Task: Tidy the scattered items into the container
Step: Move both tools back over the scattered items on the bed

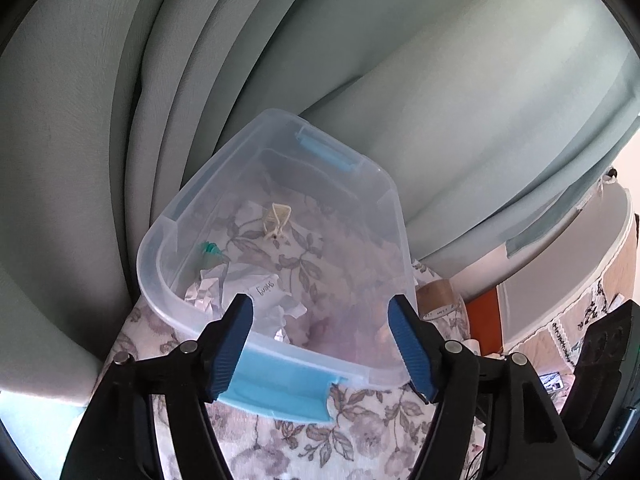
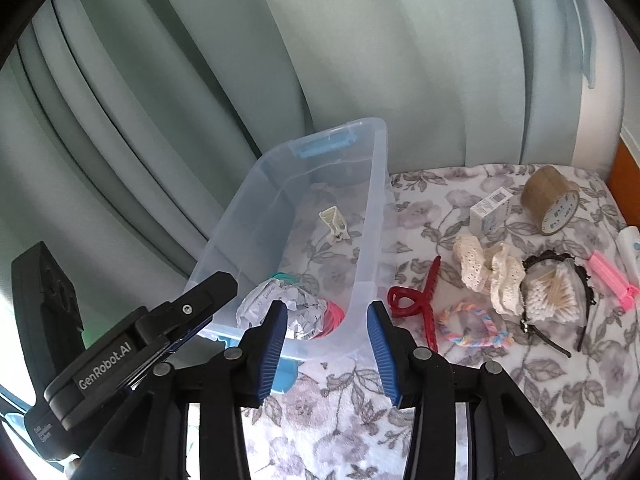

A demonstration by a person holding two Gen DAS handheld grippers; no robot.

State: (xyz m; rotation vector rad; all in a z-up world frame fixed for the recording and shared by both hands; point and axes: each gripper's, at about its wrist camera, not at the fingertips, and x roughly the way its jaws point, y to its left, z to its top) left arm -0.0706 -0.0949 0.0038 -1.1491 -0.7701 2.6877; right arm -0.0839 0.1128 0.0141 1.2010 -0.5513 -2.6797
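A clear plastic bin [image 1: 160,280] [image 2: 368,216] with blue handles stands on the floral cloth. Inside lie crumpled paper [image 1: 256,296] [image 2: 280,308], a cream clip [image 1: 276,220] [image 2: 334,224], a teal item [image 1: 208,252] and pink hair ties [image 2: 334,316]. My left gripper [image 1: 320,344] is open and empty over the bin's near end. My right gripper [image 2: 326,348] is open and empty at the bin's near right corner. Right of the bin lie a red claw clip [image 2: 420,304], a rainbow braided tie [image 2: 472,324], cream lace scrunchies [image 2: 492,272], a bag of cotton swabs [image 2: 556,296] and a pink clip [image 2: 612,280].
A tape roll [image 2: 550,198] [image 1: 438,296], a small white box [image 2: 490,208], a black headband [image 2: 588,284] and a white tube [image 2: 630,246] lie at the right. Grey-green curtains [image 2: 200,80] hang right behind the bin. The left gripper's body [image 2: 120,348] shows at lower left.
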